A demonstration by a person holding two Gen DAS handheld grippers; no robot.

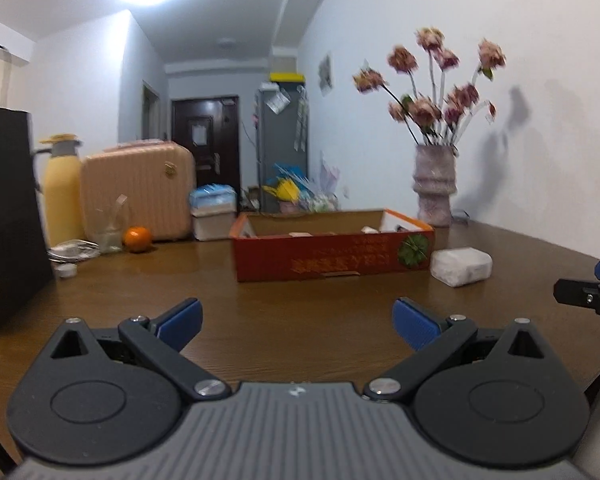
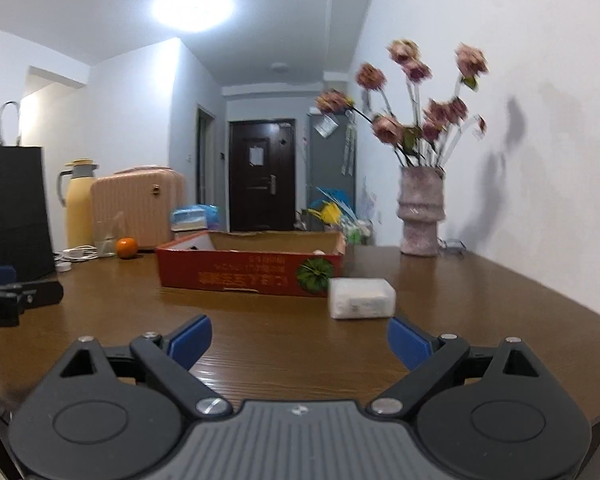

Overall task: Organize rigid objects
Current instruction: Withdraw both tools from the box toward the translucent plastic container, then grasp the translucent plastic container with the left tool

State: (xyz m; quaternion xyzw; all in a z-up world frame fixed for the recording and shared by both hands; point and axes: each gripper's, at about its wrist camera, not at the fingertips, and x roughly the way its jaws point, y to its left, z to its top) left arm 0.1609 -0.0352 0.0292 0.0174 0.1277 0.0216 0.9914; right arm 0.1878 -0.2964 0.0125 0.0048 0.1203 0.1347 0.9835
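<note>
While both tools hover low over the brown wood-grain tabletop (image 1: 300, 320), the left gripper (image 1: 298, 322) has its blue-padded fingers spread wide with nothing between them. Far left stand a yellow thermos jug (image 1: 62, 196), a pink ribbed hard case (image 1: 138, 194) and a small orange fruit (image 1: 137, 239). Centre, a shallow red cardboard box (image 1: 332, 254) lies open-topped; a white rectangular block (image 2: 361, 299) sits just beside its right near corner. The right gripper (image 2: 299, 342) is likewise spread and empty, near that block.
</note>
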